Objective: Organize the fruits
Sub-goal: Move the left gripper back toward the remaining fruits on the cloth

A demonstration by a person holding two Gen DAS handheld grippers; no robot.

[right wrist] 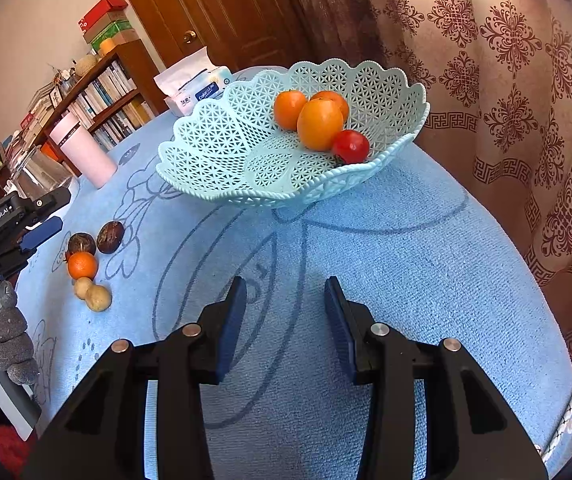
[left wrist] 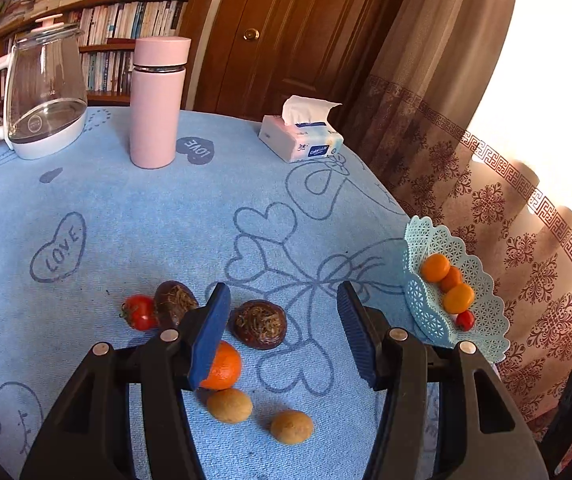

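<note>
Both the left hand-held gripper (left wrist: 284, 332) and right hand-held gripper (right wrist: 286, 324) are held open, empty. The dark round fruit (left wrist: 260, 324) beside the tangerine (left wrist: 222, 366) could be nudged and rolled across the desk (left wrist: 146, 220), well apart from the lattice basket (right wrist: 246, 152).

Perforated plastic basket (right wrist: 222, 148) (matt); terry cloth tablecloth (right wrist: 406, 280).
</note>
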